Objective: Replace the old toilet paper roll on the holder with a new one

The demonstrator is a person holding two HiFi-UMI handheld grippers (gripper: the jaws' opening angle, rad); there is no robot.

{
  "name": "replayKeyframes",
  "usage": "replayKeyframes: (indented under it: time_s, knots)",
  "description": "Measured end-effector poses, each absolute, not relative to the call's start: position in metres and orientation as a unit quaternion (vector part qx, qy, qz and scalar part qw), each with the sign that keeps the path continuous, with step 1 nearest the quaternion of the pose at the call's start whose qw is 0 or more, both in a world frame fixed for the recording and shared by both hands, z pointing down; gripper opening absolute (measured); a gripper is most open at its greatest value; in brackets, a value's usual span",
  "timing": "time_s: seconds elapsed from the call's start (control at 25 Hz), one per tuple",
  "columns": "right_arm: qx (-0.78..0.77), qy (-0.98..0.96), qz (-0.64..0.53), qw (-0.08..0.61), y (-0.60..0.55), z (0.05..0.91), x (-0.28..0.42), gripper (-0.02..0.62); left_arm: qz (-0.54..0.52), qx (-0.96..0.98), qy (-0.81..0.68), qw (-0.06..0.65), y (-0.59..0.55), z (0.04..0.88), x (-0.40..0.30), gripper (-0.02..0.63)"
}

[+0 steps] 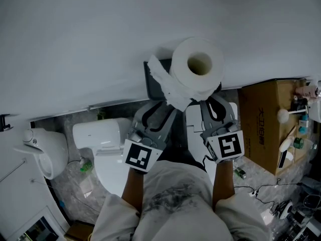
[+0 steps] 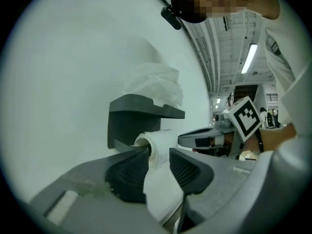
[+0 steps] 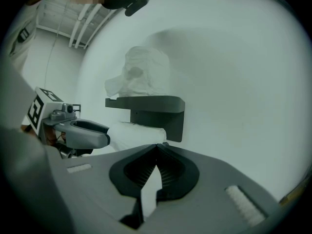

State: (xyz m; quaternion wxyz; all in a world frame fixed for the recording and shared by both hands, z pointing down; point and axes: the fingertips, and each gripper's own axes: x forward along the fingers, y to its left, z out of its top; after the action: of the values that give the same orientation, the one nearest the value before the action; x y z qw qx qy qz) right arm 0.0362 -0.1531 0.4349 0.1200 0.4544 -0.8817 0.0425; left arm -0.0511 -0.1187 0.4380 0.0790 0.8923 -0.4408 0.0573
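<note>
**Left gripper open around the old roll, new roll on top of the holder**

The dark grey holder [image 1: 153, 79] is fixed to the white wall. The new toilet paper roll [image 1: 198, 67] lies on its top shelf, core hole facing the head camera, with a crumpled tail of paper hanging over the shelf's front edge. Under the shelf sits the old roll [image 2: 153, 143], thin and nearly used up.

The left gripper [image 2: 158, 155] has its jaws spread wide. The end of the old roll stands between them. One pad is close against the roll and the other stands apart from it, so nothing is clamped.

The right gripper [image 3: 157, 147] is just beside it, level with the holder, and its jaws are closed tip to tip. A white sliver [image 3: 150, 191] shows in the slit behind the tips. I cannot tell whether it is paper.

Below, the head view shows a white toilet [image 1: 100, 139] on the left and a cardboard box [image 1: 266, 119] on the right.
</note>
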Motion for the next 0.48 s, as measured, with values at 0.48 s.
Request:
replayKeyframes:
  time_s: [0.48]
  knots:
    - [0.445,-0.886,0.050,0.119,-0.1547,0.4337,0.0345,0.002,0.058,0.897,-0.429,0.089,-0.1219,0.4434,-0.0442,0.130]
